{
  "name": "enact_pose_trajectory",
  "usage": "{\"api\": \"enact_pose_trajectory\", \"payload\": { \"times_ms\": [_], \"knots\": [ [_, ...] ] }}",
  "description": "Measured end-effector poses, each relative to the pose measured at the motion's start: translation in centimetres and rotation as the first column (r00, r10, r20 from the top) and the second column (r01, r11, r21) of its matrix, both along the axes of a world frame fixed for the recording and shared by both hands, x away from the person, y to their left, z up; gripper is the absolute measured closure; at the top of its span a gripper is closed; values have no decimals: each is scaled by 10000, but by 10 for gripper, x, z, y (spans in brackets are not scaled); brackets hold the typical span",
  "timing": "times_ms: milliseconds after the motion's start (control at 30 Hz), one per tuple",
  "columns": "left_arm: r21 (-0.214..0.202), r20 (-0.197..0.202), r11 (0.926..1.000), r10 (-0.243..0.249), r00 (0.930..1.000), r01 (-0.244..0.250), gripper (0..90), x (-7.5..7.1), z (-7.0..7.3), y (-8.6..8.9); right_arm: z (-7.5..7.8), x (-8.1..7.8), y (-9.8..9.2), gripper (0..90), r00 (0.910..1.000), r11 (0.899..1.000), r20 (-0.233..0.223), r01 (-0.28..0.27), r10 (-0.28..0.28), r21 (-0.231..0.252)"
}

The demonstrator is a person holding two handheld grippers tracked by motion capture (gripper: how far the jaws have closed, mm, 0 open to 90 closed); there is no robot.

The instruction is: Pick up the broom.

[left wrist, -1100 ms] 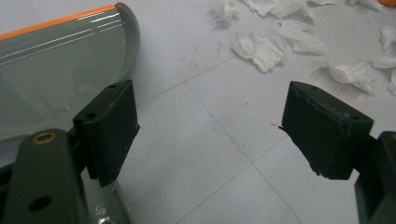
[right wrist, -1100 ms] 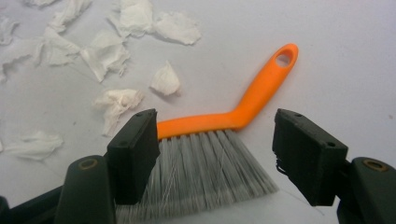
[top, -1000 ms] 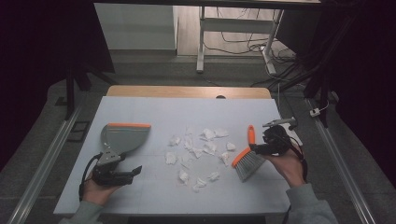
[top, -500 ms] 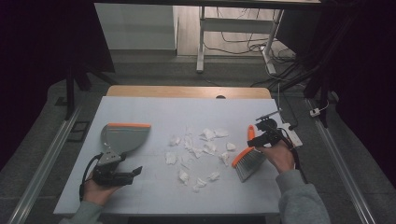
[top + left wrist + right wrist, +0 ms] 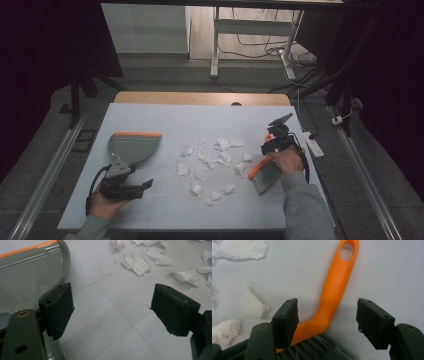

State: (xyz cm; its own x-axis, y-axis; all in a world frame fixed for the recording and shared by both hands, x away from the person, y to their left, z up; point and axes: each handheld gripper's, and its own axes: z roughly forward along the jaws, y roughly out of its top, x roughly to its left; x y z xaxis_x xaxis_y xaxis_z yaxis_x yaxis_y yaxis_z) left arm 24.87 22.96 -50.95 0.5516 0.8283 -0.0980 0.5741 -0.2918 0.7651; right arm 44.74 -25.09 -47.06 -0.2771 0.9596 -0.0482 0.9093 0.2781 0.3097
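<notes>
That little hand brush (image 5: 264, 172) looks like a featherweight: stiff orange plastic handle (image 5: 334, 292), soft grey bristles that'll splay if you lean on them, and the handle is probably a bit slick. I'd pinch it on the straight stretch of the handle just above the bend, not down near the bristles. It's lying flat on the surface (image 5: 165, 122) at the right edge of the scattered paper scraps (image 5: 212, 160), handle pointing away with a hang-hole at the tip. The right tongs (image 5: 327, 322) straddle the handle, jaws just been closing in but not pressing on it yet. The left tongs (image 5: 112, 312) sit spread and empty next to the grey dustpan (image 5: 132, 147) with its orange lip.
</notes>
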Motion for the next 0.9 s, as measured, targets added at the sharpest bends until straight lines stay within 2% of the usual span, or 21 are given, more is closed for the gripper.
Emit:
{"api": "enact_pose_trajectory", "payload": {
  "times_ms": [300, 500, 567, 700, 767, 900],
  "knots": [
    [41, -20, 10000, -22, 10000, 22, 188, 1, -1, -1, -13, 6, 1, 415, 9976, 9986, -444, 525, -526, -22],
    [124, -24, 9999, -84, 10000, 85, 187, 0, -1, -4, -17, 7, 5, 542, 9930, 9960, -789, 864, -877, -209],
    [99, -10, 9999, -56, 10000, 56, 186, 0, -1, -3, -18, 7, 6, 563, 9902, 9930, -753, 1168, -1180, -203],
    [66, 20, 10000, 0, 10000, 0, 187, -1, 0, -2, -18, 6, 8, 625, 9872, 9896, -708, 1417, -1432, -252],
    [77, 18, 10000, -15, 10000, 15, 187, -1, 0, -3, -18, 5, 8, 677, 9834, 9858, -696, 1667, -1676, -188],
    [153, -19, 9999, -50, 10000, 50, 187, -1, -1, -4, -18, 4, 10, 703, 9849, 9863, -584, 1608, -1628, -379]
  ]
}}
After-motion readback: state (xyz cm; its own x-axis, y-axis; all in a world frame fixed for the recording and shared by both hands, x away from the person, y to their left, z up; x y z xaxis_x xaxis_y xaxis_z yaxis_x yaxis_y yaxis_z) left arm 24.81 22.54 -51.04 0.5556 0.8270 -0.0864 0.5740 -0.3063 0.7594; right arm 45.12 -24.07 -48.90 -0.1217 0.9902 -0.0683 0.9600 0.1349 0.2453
